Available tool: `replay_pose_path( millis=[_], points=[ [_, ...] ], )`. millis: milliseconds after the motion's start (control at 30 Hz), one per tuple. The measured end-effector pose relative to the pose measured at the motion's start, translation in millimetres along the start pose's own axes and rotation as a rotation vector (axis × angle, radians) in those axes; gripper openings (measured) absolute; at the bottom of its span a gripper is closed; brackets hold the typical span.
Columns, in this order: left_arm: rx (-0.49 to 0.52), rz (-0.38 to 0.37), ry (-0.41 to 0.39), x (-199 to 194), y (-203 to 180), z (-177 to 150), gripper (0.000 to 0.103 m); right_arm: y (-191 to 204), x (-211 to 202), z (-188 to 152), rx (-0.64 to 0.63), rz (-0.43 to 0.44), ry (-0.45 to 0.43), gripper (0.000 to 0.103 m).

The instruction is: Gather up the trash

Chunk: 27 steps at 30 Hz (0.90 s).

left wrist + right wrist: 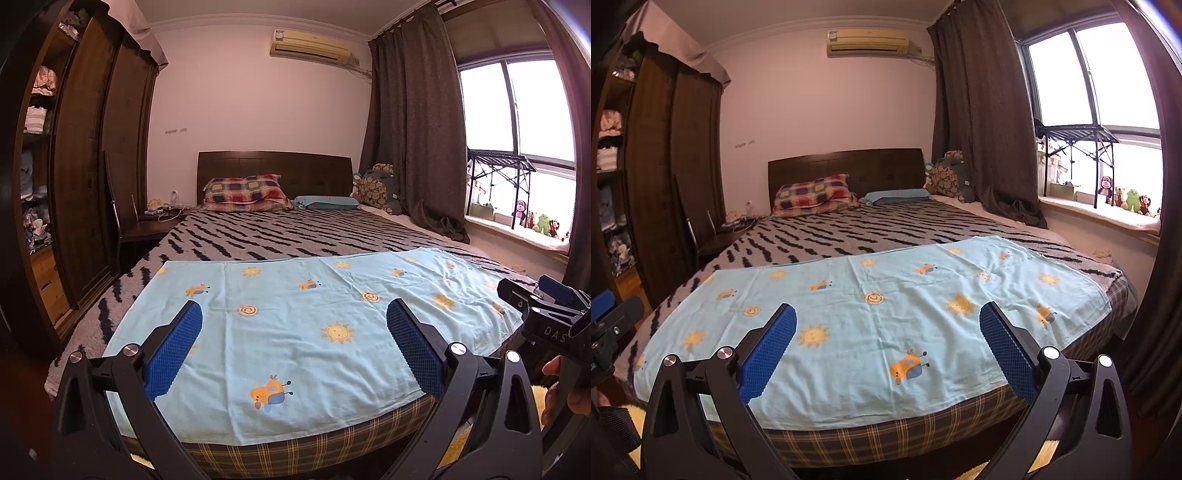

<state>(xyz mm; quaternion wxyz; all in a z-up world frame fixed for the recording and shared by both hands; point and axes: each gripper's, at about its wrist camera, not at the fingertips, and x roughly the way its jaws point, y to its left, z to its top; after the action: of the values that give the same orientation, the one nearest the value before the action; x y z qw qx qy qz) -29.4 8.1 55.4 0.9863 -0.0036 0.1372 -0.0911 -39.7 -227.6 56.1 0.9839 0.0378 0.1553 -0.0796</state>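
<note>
Hovering side by side above the foot of the bed point(258, 236), left claw point(293, 332) and right claw point(886, 334) both spread wide, gripping nothing. Facing a light blue cloth point(295, 314) with suns and cartoon animals, lying flat over the striped blanket point(295, 232). Showing no trash in either view; pillows point(243, 192) resting by the headboard.

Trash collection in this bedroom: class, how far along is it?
Done: nothing shows as collected. In hand: nothing; the left gripper and right gripper are both open and empty above the blue sheet. Left: finding trash, none visible on the bed.
</note>
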Motion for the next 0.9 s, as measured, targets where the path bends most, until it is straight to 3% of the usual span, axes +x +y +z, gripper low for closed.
replay_pose_path(
  millis=[900],
  points=[
    [0.006,-0.001,0.004,1.0,0.9,-0.8,0.095,5.5,-3.1,0.0,0.007,-0.002,0.004,0.100]
  ],
)
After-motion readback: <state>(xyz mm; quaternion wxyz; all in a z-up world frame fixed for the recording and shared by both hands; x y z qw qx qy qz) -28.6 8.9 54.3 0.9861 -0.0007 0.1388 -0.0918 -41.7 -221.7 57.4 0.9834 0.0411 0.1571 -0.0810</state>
